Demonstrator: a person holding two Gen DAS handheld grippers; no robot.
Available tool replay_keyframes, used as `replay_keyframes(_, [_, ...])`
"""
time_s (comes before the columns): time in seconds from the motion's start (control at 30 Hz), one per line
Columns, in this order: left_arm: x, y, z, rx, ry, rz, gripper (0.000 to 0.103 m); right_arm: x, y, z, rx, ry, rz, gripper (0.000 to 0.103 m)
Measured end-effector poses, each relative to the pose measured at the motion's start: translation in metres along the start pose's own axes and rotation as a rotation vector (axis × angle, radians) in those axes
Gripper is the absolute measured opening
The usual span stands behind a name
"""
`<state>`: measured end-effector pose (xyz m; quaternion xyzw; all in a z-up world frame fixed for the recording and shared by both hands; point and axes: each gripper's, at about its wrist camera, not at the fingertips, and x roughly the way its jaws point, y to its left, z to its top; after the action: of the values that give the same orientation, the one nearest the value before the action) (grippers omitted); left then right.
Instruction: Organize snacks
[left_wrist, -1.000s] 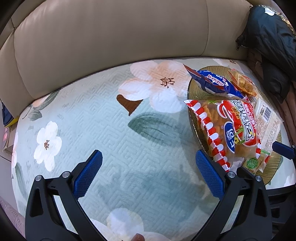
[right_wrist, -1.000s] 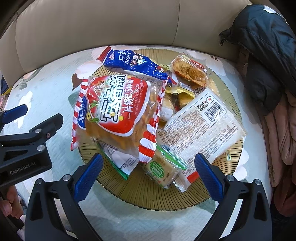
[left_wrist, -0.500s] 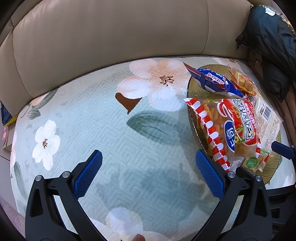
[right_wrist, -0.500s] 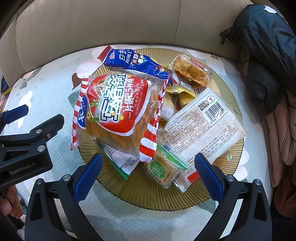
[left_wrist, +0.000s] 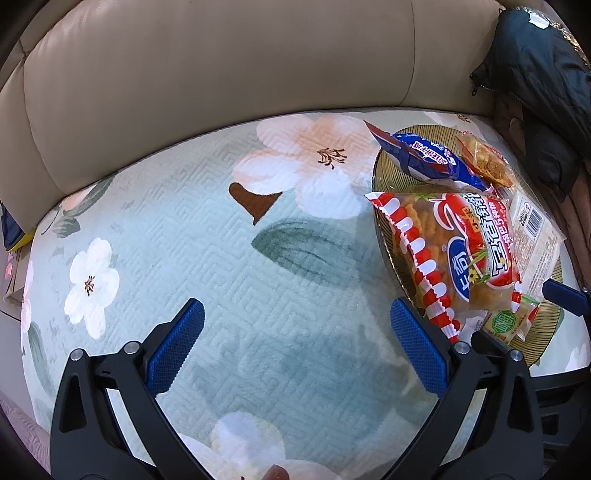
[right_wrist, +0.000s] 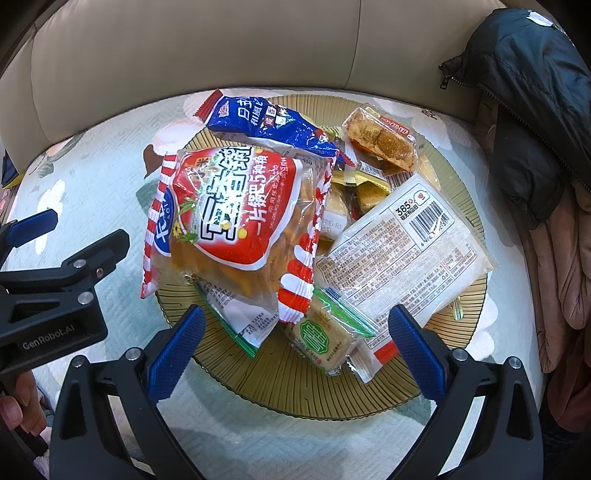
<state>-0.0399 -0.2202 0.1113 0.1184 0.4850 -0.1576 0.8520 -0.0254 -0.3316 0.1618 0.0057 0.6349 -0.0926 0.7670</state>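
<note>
Nothing has shifted in the last second: the right gripper (right_wrist: 295, 343) and left gripper (left_wrist: 297, 343) still hover wide open and empty (no pick begun), snacks (right_wrist: 236, 206) heaped on the plate (right_wrist: 317, 395).

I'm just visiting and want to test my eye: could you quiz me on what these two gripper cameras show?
1. True or false: the right gripper is shut on a packet.
2. Which packet lies topmost on the round plate? A) red-and-white striped bag B) blue packet C) white barcode packet
3. What lies beneath the left gripper?

Key: 1. False, both grippers are open and empty. 2. A. 3. Only the floral cloth; the plate sits to its right.
</note>
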Motion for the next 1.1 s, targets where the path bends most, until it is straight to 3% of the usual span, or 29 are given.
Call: replay_keyframes(1.1, [0.0024,-0.0065,-0.0002,0.010,0.011,-0.008,0.100,0.0022,-0.0008,0.0008,-0.007,0.003,0.008,0.098])
